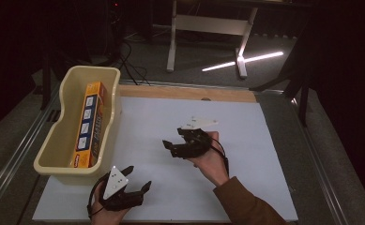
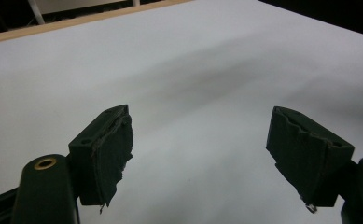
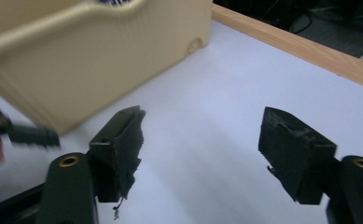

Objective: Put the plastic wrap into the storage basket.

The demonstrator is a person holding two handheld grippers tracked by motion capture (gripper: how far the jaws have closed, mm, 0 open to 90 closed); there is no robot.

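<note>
White paper covers the table [image 1: 246,140], and both grippers sit over it. Right gripper [image 1: 178,140] (near the middle) has its jaws apart, holding nothing. Left gripper [image 1: 135,180], by the front edge, is wide open too. Beside it, the orange box [image 1: 91,124] lies inside the cream tub [image 1: 65,86] at the left edge.

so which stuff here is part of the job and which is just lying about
Job in hand:
- cream plastic bin
- orange box, lying inside the bin
- left gripper, open, empty
- right gripper, open, empty

Lying about:
- white table mat
- white desk frame on the floor behind
</note>
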